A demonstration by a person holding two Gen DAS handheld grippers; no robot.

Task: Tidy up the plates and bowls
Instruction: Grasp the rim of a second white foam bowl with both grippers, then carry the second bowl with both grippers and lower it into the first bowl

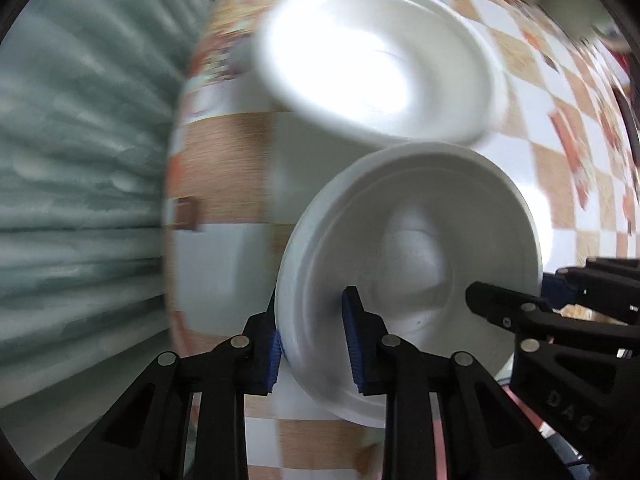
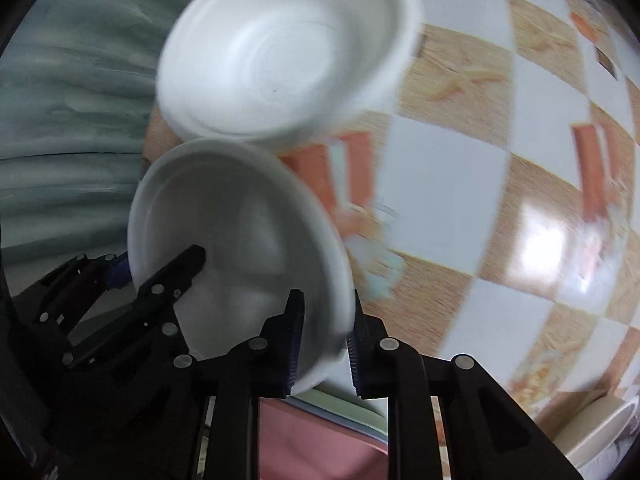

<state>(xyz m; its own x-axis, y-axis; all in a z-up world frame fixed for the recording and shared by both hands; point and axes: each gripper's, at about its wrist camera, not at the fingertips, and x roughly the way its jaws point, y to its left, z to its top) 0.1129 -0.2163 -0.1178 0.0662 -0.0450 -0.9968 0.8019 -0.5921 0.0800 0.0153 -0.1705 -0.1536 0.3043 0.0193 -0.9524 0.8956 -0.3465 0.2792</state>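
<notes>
1. white foam: in the left wrist view the left gripper (image 1: 314, 344) is clenched on the rim of the near bowl (image 1: 416, 232), which is empty and sits on the checkered table (image 1: 224, 152). the far bowl (image 1: 376, 60), also empty, touches it.
2. in the right wrist view the right gripper (image 2: 324, 344) pinches the opposite rim of the near bowl (image 2: 240, 232). this looks like the pick-up step; next it needs an even lift, then nesting into the far bowl (image 2: 288, 52).

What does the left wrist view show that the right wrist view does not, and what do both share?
Only the left wrist view shows the left gripper from behind, its blue pads clamping the near bowl's rim. Only the right wrist view shows the right gripper clamping the opposite rim, plus pink cloth below. Both show the far bowl and the checkered tablecloth.
</notes>
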